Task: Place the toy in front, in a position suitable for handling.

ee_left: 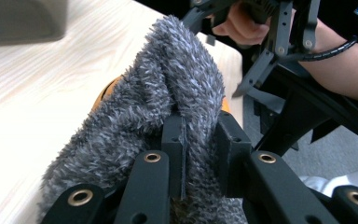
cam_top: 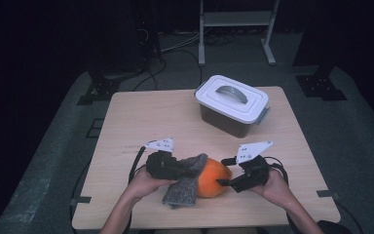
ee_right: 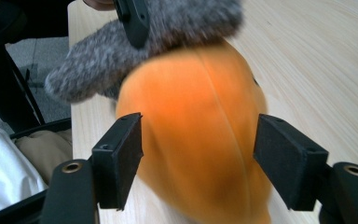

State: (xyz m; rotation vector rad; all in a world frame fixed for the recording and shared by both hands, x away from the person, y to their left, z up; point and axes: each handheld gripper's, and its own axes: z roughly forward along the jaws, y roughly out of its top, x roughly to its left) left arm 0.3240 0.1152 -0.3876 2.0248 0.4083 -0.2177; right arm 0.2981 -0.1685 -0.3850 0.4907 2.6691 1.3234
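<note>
Cloth [cam_top: 184,181], grey and fuzzy, pinched tight in left gripper [cam_top: 171,167] jaws, draped over near-left side of orange fruit [cam_top: 214,177] at bench [cam_top: 141,117] front edge. Right gripper [cam_top: 229,181] jaws wide, straddling fruit, pads apart from its skin. Farther back: white-lidded box [cam_top: 233,104] with grey handle, lid on.

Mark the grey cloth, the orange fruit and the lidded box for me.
grey cloth [ee_left: 168,84]: left gripper view, on its fuzzy upper fold.
orange fruit [ee_right: 196,121]: right gripper view, on the middle of its skin.
lidded box [cam_top: 233,105]: high view, on the white lid beside the handle.
</note>
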